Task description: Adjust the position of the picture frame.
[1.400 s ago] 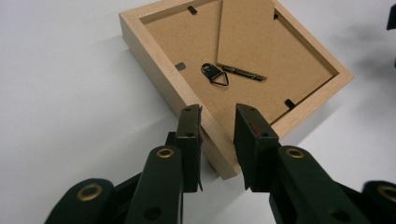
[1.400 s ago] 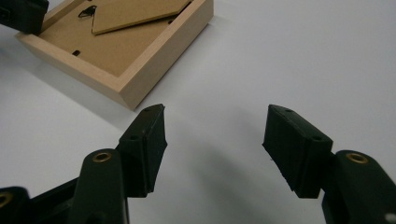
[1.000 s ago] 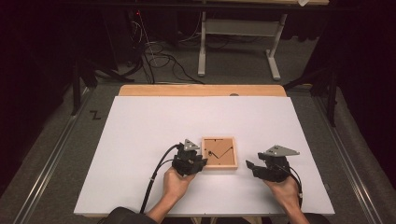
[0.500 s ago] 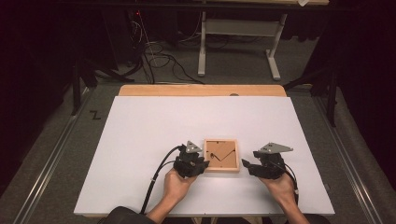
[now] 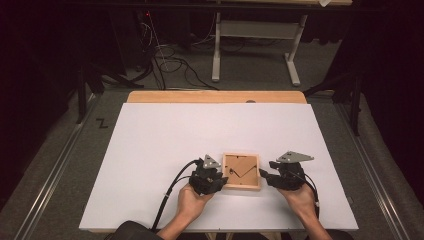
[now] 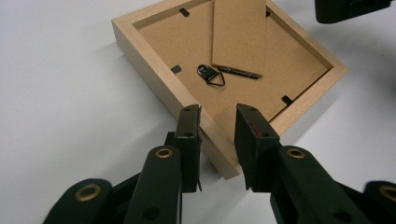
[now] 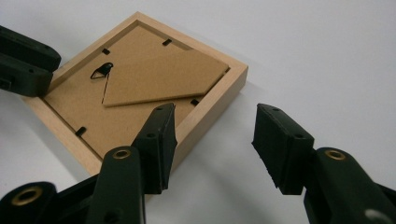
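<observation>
1. Finds the picture frame (image 5: pixel 241 187) face down on the white desk (image 5: pixel 200 130), close to the near edge and about midway along it. Shows the fibreboard back, the prop leg (image 7: pixel 159 77) and the hanger ring (image 6: pixel 210 74) uppermost.
2. Holds the frame's near left corner in the left gripper (image 6: pixel 217 126). Keeps the fingers (image 6: pixel 189 135) clamped across the wooden rim, one outside and one on the inner side. Sees no change there against a second ago.
3. Logs the change on the other side: puts the right gripper (image 5: pixel 265 176) closer to the frame's right rim than a second ago, now just beside it rather than apart.
4. Logs too that the right fingers (image 7: pixel 280 140) have just been closing. Finds them not yet shut: one over the rim, the other out over bare desk, wood between them but no pad pressing on it.
5. Reads this as the approach to a second grip, with the left pinning and the right about to take the rim.
6. Judges the frame steadied for lifting, turning or opening the back; cannot tell which.
</observation>
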Tool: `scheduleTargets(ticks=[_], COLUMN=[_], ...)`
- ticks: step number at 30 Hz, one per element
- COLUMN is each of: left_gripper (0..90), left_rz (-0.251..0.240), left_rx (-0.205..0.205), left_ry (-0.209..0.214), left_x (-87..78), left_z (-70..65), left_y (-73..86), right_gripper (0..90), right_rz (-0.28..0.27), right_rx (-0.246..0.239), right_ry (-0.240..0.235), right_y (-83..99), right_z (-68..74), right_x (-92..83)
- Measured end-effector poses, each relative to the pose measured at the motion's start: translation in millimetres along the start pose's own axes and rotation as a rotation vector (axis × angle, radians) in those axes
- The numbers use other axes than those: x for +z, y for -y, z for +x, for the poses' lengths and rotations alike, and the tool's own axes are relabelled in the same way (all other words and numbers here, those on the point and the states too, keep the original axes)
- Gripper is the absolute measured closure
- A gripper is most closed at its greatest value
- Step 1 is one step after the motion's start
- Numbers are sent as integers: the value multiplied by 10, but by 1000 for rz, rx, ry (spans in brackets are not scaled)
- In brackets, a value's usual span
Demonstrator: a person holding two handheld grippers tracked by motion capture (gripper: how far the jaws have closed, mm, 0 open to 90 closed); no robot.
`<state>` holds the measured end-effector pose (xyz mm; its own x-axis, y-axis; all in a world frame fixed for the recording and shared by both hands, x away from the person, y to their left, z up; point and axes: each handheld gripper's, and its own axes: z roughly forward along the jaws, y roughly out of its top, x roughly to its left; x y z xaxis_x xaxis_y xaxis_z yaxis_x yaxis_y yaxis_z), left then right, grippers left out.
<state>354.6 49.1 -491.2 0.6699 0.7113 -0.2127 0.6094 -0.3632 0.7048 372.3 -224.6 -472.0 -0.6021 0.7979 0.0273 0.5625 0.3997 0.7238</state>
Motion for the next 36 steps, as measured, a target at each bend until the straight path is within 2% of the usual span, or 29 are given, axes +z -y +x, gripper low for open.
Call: scheduleTargets(ticks=[12, 17, 19, 24, 36], left_gripper=[704, 662, 646, 610, 603], left_rz=[8, 16, 17, 16, 12], left_rx=[17, 21, 23, 21, 32], left_ry=[20, 18, 16, 17, 16], left_x=[-9, -9, -6, 8, 34], left_z=[-58, -44, -38, -14, -9], left_y=[15, 0, -3, -6, -4], right_gripper=[559, 571, 571, 564, 559], right_rz=[9, 14, 15, 25, 41], right_rx=[1, 34, 31, 74, 91], right_ry=[-40, -69, -71, -89, -107], right_y=[-72, -131, -139, -175, -200], right_z=[-47, -71, -84, -136, -172], right_x=[54, 118, 131, 194, 282])
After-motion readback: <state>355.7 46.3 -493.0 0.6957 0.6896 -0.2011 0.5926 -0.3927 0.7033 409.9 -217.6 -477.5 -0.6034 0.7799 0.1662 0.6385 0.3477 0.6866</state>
